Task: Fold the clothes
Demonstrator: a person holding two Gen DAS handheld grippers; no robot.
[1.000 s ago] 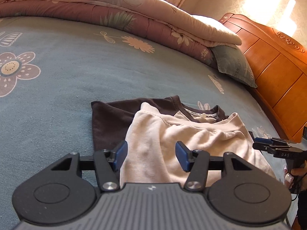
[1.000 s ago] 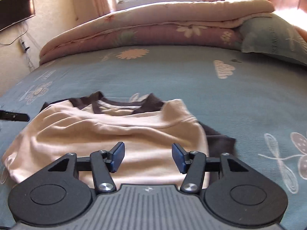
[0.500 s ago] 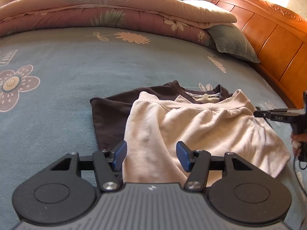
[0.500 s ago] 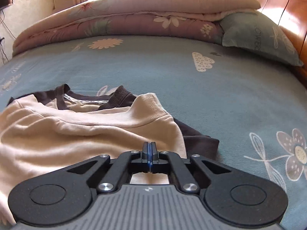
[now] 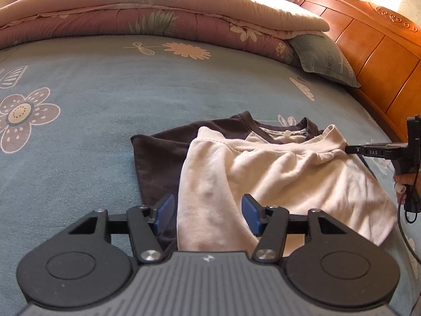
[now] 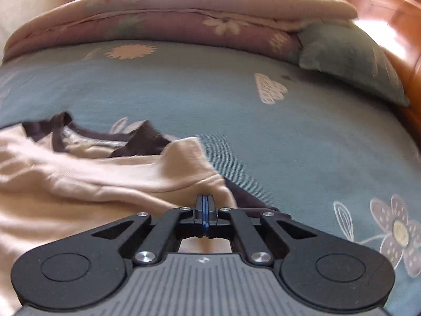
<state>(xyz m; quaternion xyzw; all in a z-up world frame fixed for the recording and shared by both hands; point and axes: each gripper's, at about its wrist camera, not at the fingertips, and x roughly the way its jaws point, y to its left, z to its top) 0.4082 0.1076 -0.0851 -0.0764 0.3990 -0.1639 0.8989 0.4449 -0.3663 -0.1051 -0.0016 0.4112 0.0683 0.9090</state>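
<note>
Left gripper (image 5: pixel 208 214): jaws stand partly apart with nothing pinched; the blue pads (image 5: pixel 163 212) straddle the near end of the cream cloth and do not press it.
Shirt (image 5: pixel 276 176): cream body with dark brown sleeves and neckband, lying folded on the bed near its near edge.
Shirt's long axis: runs side to side across the left wrist view; the neckband (image 5: pixel 279 131) faces away, toward the quilt.
Dark sleeve (image 5: pixel 158 158): lies flat at the left, sticking out from under the cream layer.
Right gripper (image 5: pixel 350 149): jaws fully together; its tip meets the right-hand corner of the cream fold. From its own camera the closed pads (image 6: pixel 204 210) sit over the cream cloth's edge, though whether fabric is caught between them cannot be told.
Hand (image 5: pixel 406 184): holds the right gripper's handle at the far right.
Bed sheet (image 5: pixel 105 100): blue with flower prints.
Quilt (image 5: pixel 147 13): folded along the far side.
</note>
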